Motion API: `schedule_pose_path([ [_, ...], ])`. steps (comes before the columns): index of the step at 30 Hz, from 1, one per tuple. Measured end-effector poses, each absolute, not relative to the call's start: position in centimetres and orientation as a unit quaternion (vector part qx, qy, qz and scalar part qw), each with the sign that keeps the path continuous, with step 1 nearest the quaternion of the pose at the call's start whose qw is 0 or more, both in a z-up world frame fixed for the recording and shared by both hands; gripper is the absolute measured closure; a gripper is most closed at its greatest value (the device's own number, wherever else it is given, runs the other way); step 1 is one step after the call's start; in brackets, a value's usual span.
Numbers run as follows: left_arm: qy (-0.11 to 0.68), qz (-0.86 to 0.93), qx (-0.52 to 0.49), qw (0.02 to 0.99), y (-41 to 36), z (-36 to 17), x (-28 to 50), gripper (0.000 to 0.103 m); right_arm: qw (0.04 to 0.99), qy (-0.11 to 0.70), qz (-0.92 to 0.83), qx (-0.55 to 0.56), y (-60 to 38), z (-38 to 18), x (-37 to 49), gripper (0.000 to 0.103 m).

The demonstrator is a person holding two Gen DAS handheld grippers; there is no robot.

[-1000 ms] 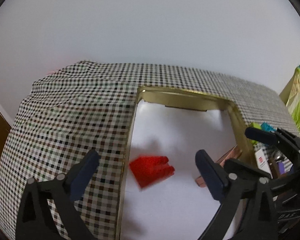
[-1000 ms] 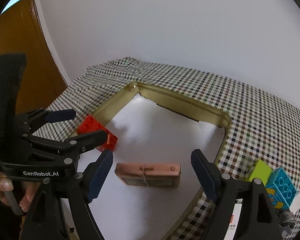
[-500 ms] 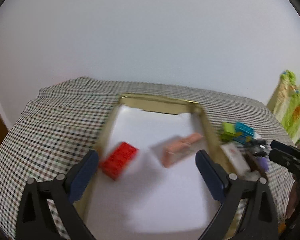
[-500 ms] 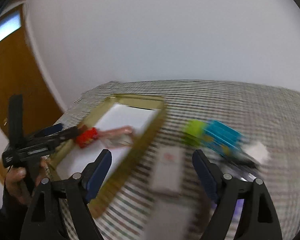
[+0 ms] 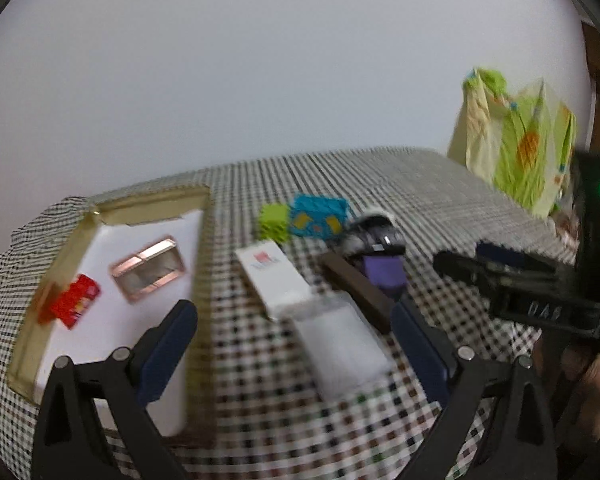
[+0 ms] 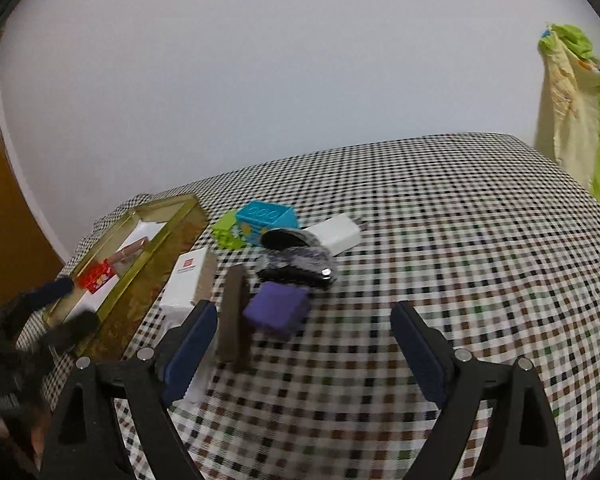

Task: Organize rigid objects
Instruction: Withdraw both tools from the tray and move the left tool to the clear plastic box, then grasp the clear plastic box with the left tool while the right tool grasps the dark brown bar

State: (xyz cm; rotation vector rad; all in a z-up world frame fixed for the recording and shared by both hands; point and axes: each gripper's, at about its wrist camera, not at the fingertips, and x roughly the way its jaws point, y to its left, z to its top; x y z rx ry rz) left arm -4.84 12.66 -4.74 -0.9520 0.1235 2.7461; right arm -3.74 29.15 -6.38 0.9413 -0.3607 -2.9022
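Motion blur smears the left wrist view: the print on the white box (image 5: 274, 276) cannot be read, and the dark object (image 5: 374, 236) past it stays unidentifiable. The gold tray (image 5: 40, 320) hides part of the red block (image 5: 74, 306). The right claw (image 5: 500, 268) is cut off at the picture's right edge.

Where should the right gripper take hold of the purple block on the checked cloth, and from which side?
Probably from above, across the purple block's two flat side faces; the open right gripper looks wide enough. The dark brown bar lies close on one side, so that finger must slip between them.
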Motion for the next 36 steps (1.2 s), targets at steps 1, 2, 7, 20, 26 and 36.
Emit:
schedule_pose_path([
  [1, 0.044, 0.935, -0.33, 0.118, 13.1, -5.1, -5.1, 0.005, 0.035, -0.121, -0.944, 0.303, 29.7, -6.4, -3.8, 0.013],
  [2, 0.047, 0.932, -0.338, 0.12, 13.6, -5.6, -5.5, 0.007, 0.037, -0.123, -0.945, 0.301, 30.3, -6.6, -3.8, 0.013],
  [7, 0.05, 0.92, -0.369, 0.123, 14.8, -7.4, -6.2, 0.015, 0.026, -0.133, -0.944, 0.302, 31.1, -7.6, -3.4, 0.013],
  [20, 0.044, 0.897, -0.417, 0.138, 15.0, -9.4, -7.8, 0.05, 0.024, -0.12, -0.943, 0.309, 30.6, -8.1, -3.5, 0.012],
  [26, 0.027, 0.906, -0.403, 0.126, 13.0, -9.1, -8.0, 0.05, 0.019, -0.11, -0.945, 0.307, 30.5, -7.9, -3.7, 0.012],
  [36, 0.013, 0.909, -0.401, 0.113, 11.6, -9.1, -8.6, 0.05, 0.071, -0.057, -0.947, 0.307, 26.1, -7.6, -5.4, 0.013],
])
